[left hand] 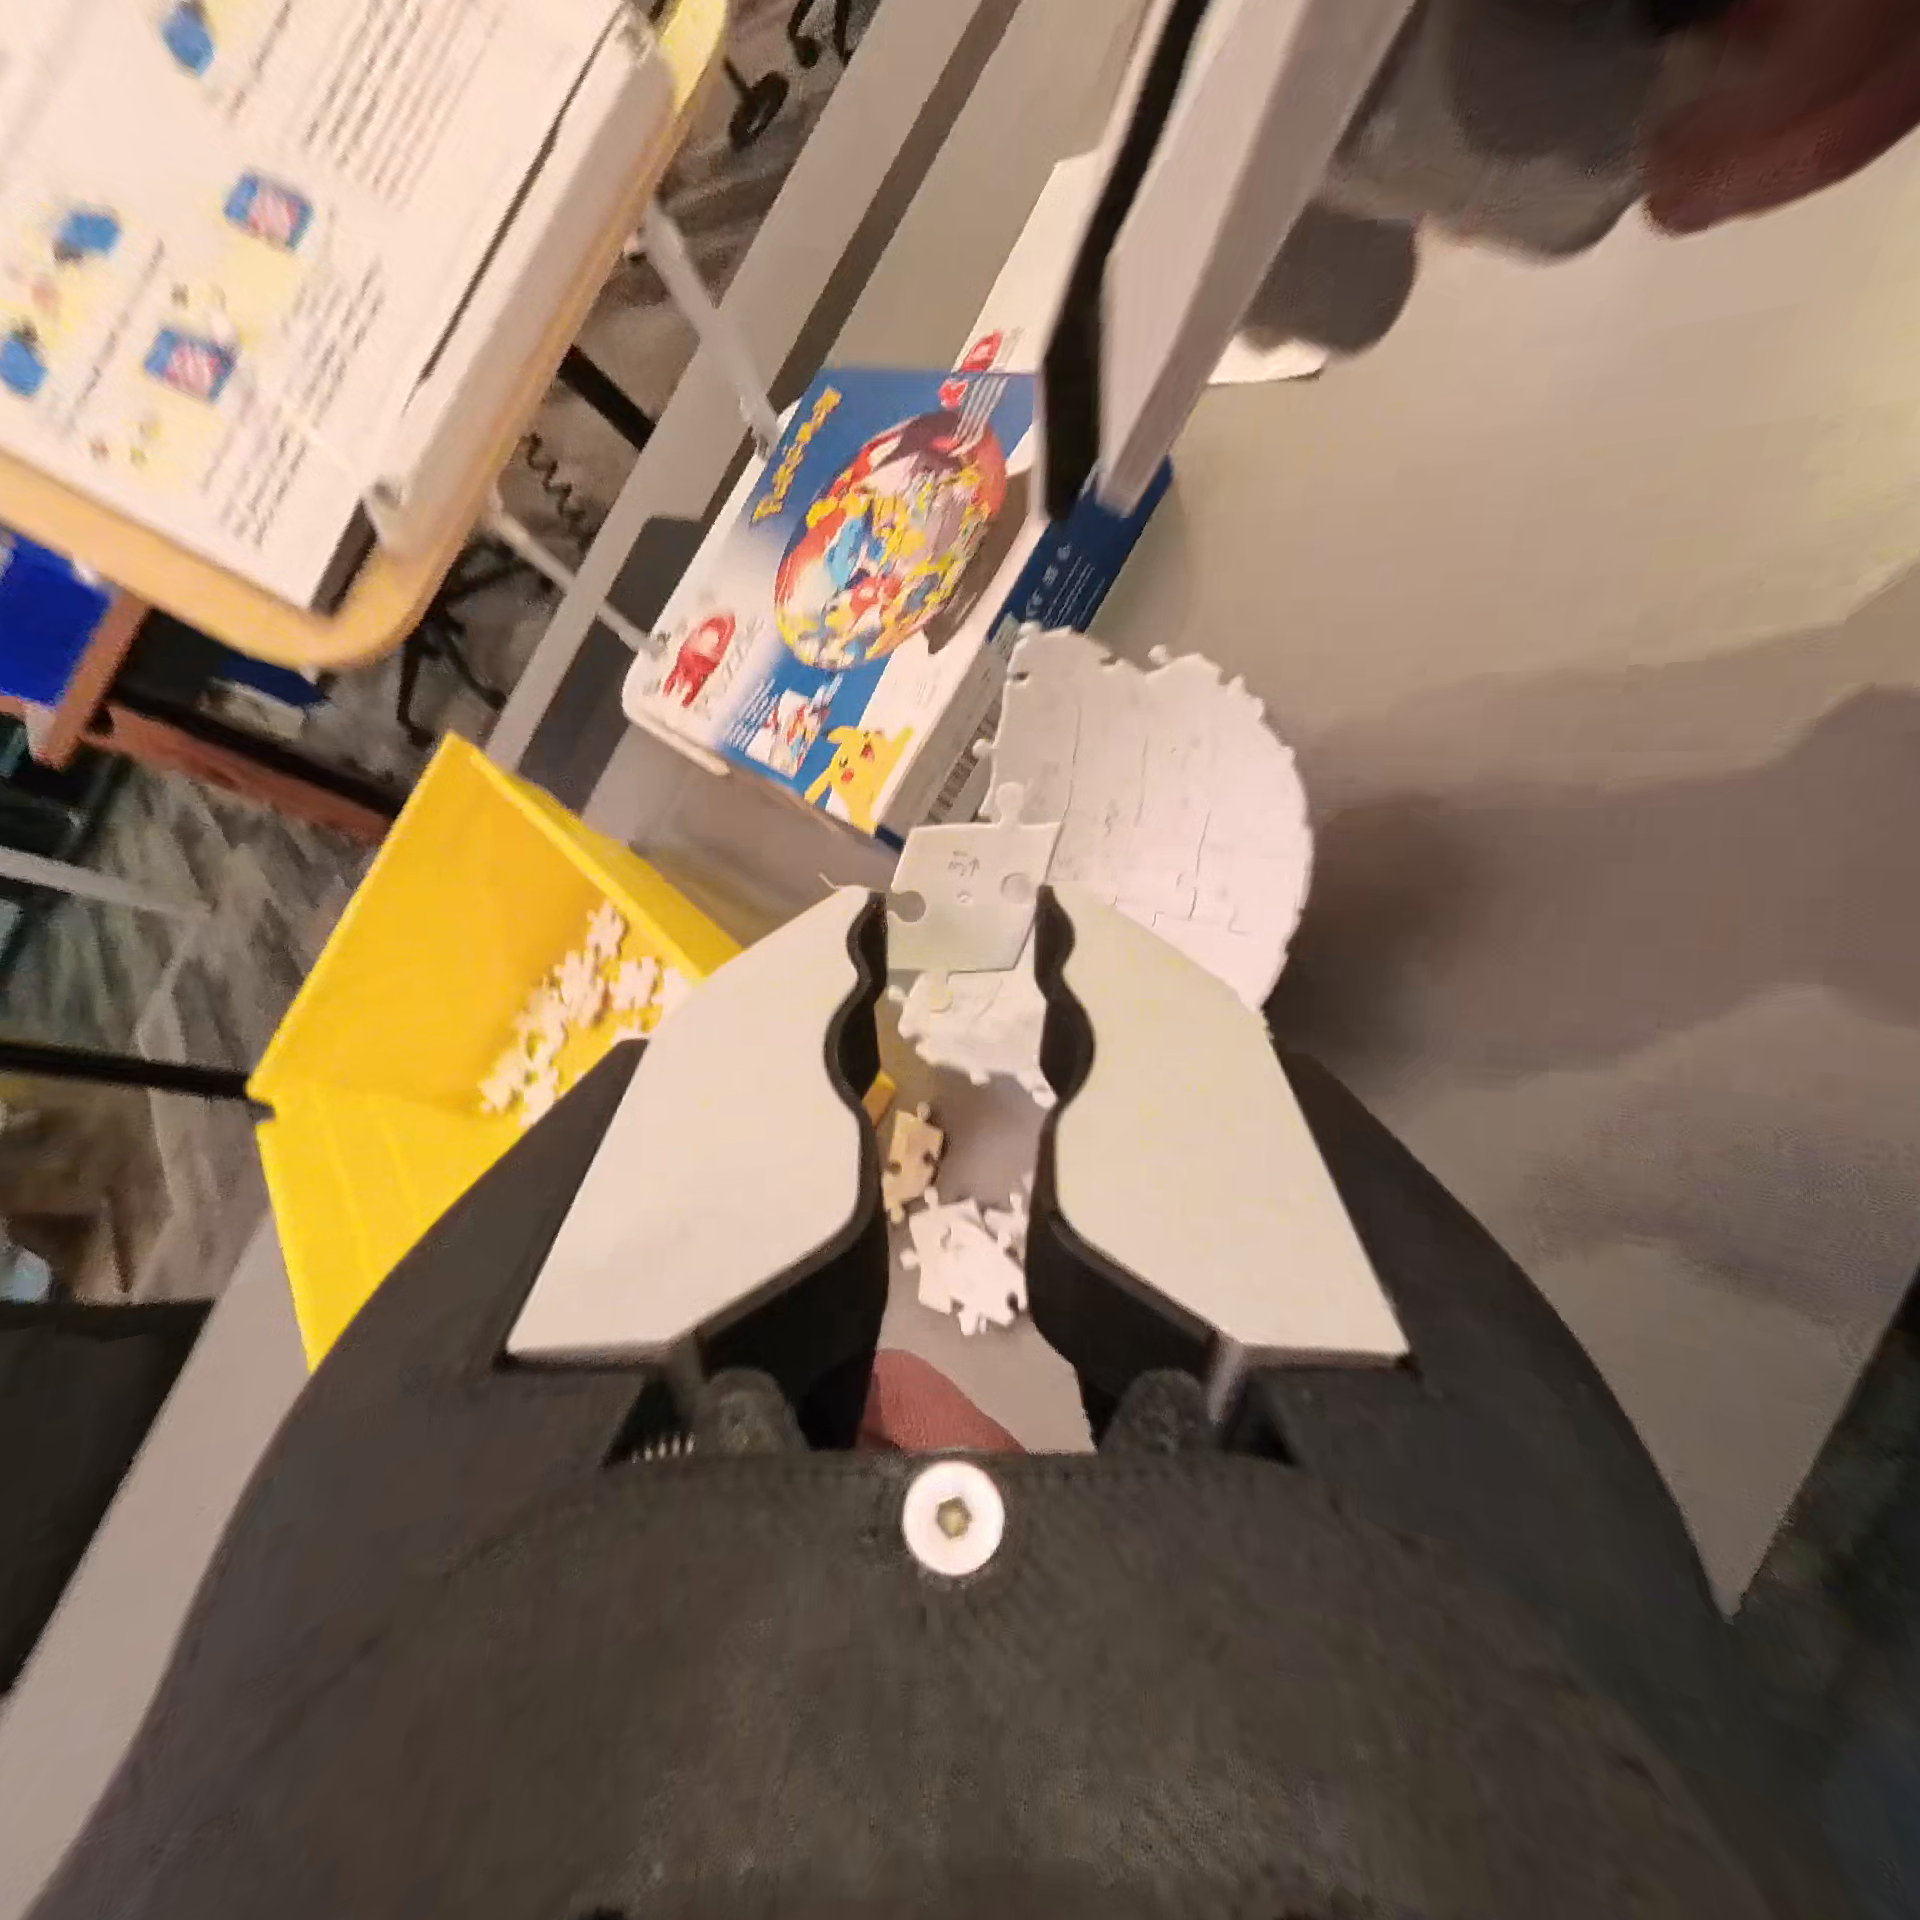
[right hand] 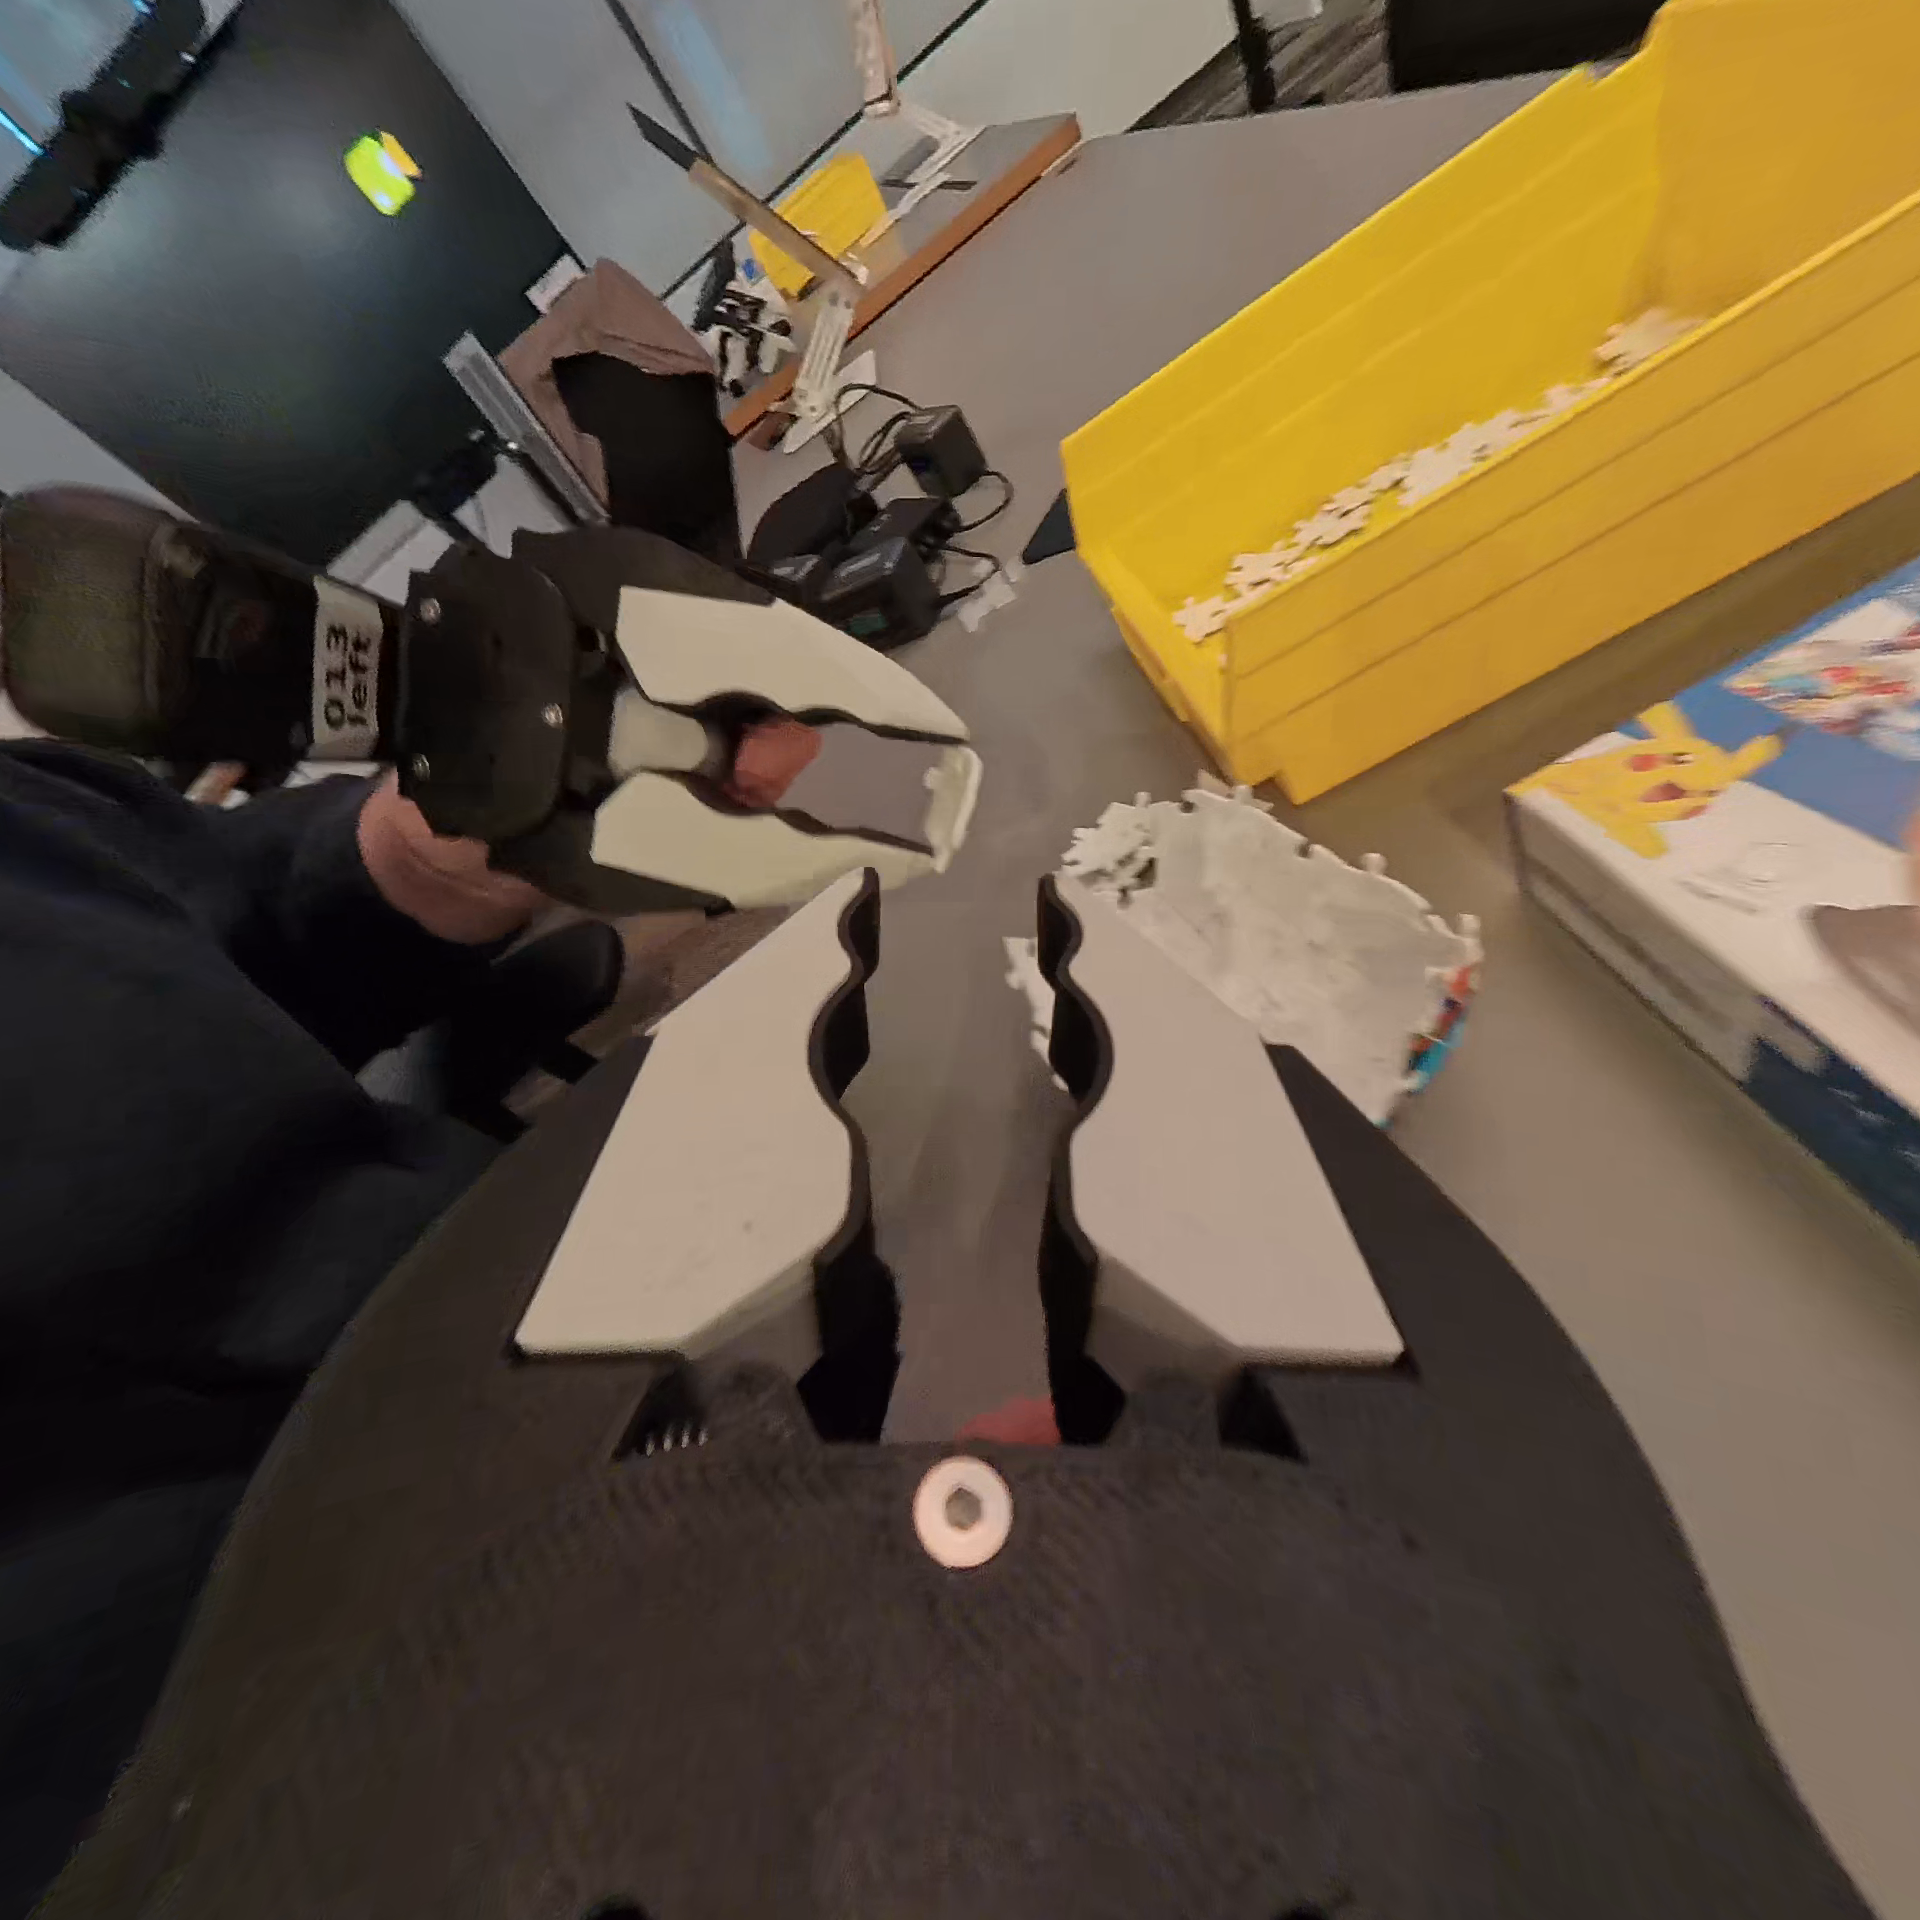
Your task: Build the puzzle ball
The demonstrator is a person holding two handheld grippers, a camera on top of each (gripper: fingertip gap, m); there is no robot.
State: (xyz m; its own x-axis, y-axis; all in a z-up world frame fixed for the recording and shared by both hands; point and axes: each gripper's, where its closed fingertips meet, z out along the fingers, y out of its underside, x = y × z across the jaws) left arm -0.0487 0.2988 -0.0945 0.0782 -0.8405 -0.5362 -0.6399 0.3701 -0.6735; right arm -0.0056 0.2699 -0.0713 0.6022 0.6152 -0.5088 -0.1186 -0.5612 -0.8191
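The left hand-held gripper [left hand: 961, 920] pinches one pale puzzle piece [left hand: 961, 914] at its tips. The right hand-held gripper [right hand: 956, 914] is partly parted and holds nothing. At its 1 o'clock, the half-built puzzle ball [right hand: 1278, 935] rests on the grey bench [right hand: 1621, 1299], with the yellow bin [right hand: 1455, 582] of loose pieces beyond and the puzzle box [right hand: 1714, 935] at 3 o'clock.

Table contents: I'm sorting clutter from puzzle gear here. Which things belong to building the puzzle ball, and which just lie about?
Belongs to the job:
- puzzle piece gripped by the left gripper
- half-built ball shell
- yellow bin of loose pieces
- puzzle box
- right gripper, open and empty

Just lying about:
- chargers and cables
- brown box
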